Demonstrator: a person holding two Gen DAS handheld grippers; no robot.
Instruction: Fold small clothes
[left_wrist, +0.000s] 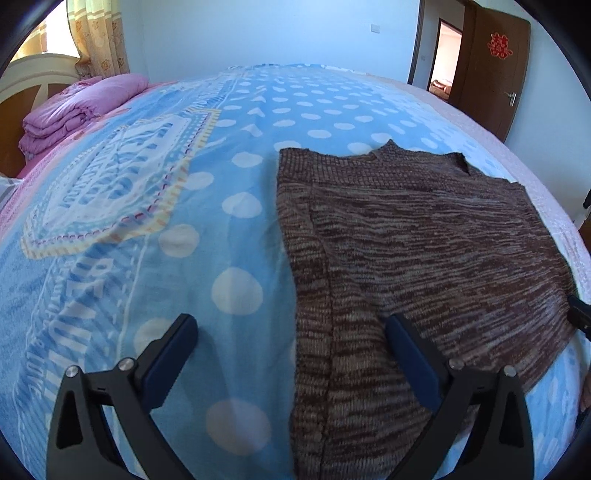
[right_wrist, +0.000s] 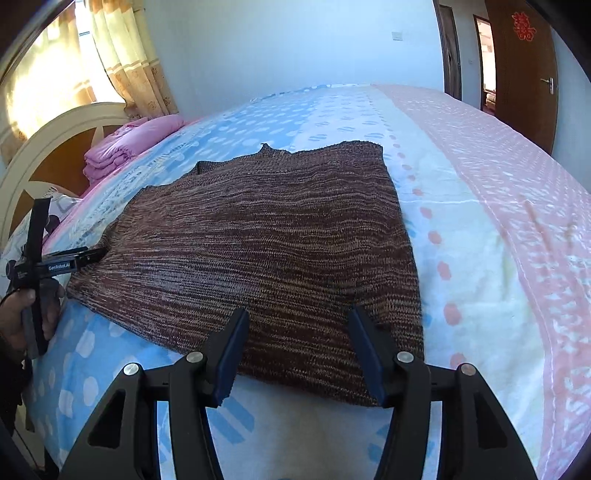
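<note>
A brown marled knit garment (left_wrist: 424, 236) lies flat on the bed, its neckline at the far side; it also shows in the right wrist view (right_wrist: 266, 236). My left gripper (left_wrist: 291, 332) is open and empty, its jaws straddling the garment's left edge just above the fabric. It shows from the side in the right wrist view (right_wrist: 88, 256), at the garment's left edge. My right gripper (right_wrist: 297, 332) is open and empty, its jaws over the garment's near hem toward the right corner. Its tip shows at the right edge of the left wrist view (left_wrist: 580, 314).
The bed is covered by a blue polka-dot sheet (left_wrist: 236, 206) with a pink band (right_wrist: 517, 206) on the right. A folded pink quilt (left_wrist: 70, 110) lies by the headboard (right_wrist: 44, 147). A brown door (left_wrist: 491, 70) stands open behind.
</note>
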